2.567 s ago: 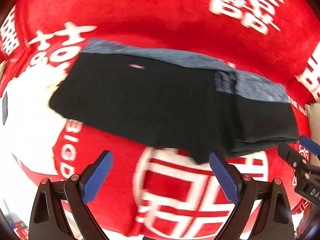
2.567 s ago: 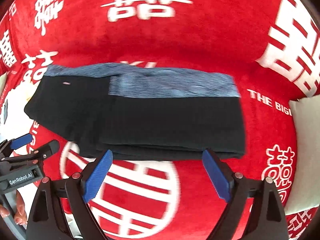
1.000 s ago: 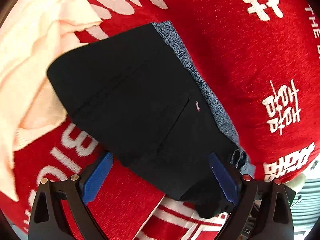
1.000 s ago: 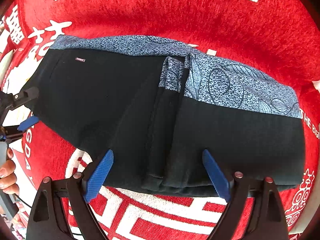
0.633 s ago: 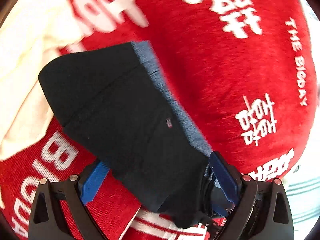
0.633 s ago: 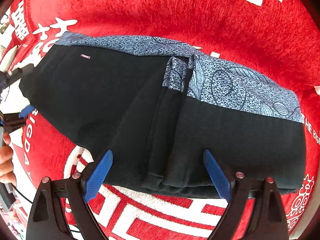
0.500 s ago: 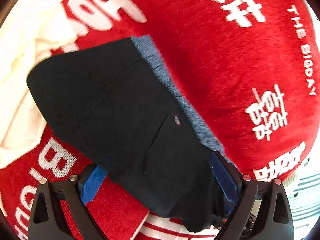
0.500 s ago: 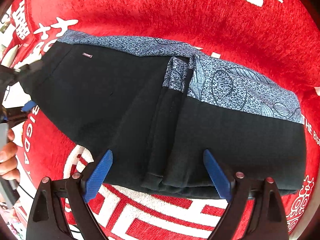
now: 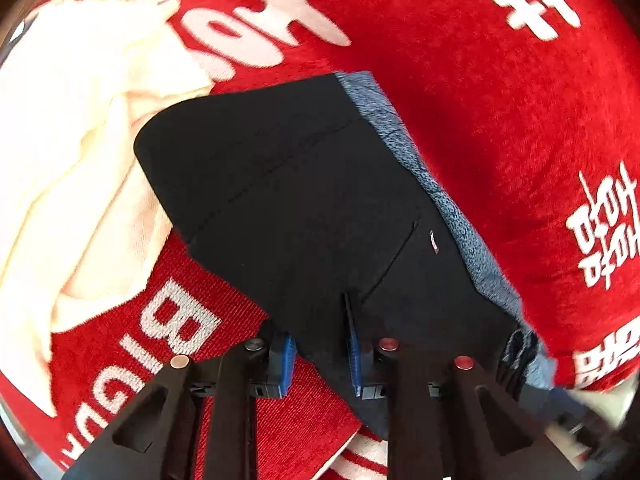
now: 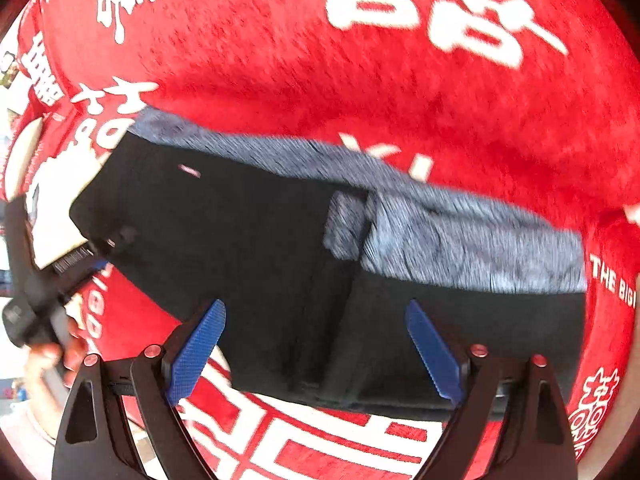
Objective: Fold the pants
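Observation:
Black pants (image 9: 304, 208) with a blue-grey patterned waistband (image 9: 452, 216) lie partly folded on a red blanket (image 9: 500, 112). My left gripper (image 9: 320, 354) is shut on the pants' near hem edge. In the right wrist view the pants (image 10: 248, 240) lie across the middle, the right half folded over, the waistband (image 10: 460, 240) on the far side. My right gripper (image 10: 316, 344) is open just above the pants' near edge and holds nothing. The left gripper (image 10: 100, 248) shows at the pants' left end.
A cream cloth (image 9: 76, 152) lies bunched beside the pants at the left. The red blanket with white characters (image 10: 400, 60) covers the whole surface. A hand (image 10: 52, 364) holds the left gripper at the lower left of the right wrist view.
My left gripper has closed on the pants' near edge; half a second ago its jaws stood wide apart. The right gripper stays open and has shifted slightly; its view is now blurred.

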Available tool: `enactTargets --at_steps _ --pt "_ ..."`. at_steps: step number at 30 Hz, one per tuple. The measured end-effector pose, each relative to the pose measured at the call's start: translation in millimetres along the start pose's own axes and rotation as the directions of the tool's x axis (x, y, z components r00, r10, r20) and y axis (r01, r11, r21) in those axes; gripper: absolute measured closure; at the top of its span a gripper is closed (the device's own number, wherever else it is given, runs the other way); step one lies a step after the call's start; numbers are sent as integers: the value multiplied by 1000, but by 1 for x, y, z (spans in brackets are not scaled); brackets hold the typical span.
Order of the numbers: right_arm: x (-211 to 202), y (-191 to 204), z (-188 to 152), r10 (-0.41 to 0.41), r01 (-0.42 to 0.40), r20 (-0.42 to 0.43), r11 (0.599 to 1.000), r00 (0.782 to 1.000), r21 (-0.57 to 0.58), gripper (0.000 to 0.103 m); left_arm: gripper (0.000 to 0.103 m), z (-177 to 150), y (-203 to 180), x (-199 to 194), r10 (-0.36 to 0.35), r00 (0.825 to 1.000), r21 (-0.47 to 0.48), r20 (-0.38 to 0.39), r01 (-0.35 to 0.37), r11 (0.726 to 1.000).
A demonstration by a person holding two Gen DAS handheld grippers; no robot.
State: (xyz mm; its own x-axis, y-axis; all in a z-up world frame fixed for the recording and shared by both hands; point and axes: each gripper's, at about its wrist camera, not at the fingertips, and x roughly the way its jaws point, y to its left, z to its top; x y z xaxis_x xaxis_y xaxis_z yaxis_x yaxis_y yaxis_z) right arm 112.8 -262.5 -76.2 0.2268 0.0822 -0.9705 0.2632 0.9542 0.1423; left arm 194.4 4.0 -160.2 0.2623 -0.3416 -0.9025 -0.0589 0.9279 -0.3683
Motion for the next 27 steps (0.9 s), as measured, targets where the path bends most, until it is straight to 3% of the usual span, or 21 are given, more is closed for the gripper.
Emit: enactTargets --at_steps 5,10,12,16,21,27 --pt "-9 35 47 49 -55 -82 996 995 -76 9 80 -10 -26 -9 100 993 150 67 -109 983" --pt "0 103 104 62 -101 -192 974 979 -205 7 80 -19 -46 -9 168 979 266 118 -195 944" --pt "12 142 127 64 -138 -267 954 962 -267 2 80 -20 -49 -11 184 974 289 133 -215 933" --pt "35 202 150 35 -151 -325 929 945 -339 2 80 -20 -49 -11 200 971 293 134 -231 928" --pt "83 266 162 -25 -180 -461 901 887 -395 2 80 -21 -58 -7 221 964 319 149 -259 912" --pt "143 306 145 -232 -126 -571 846 788 -518 2 80 -25 -66 -9 245 953 360 177 -294 885"
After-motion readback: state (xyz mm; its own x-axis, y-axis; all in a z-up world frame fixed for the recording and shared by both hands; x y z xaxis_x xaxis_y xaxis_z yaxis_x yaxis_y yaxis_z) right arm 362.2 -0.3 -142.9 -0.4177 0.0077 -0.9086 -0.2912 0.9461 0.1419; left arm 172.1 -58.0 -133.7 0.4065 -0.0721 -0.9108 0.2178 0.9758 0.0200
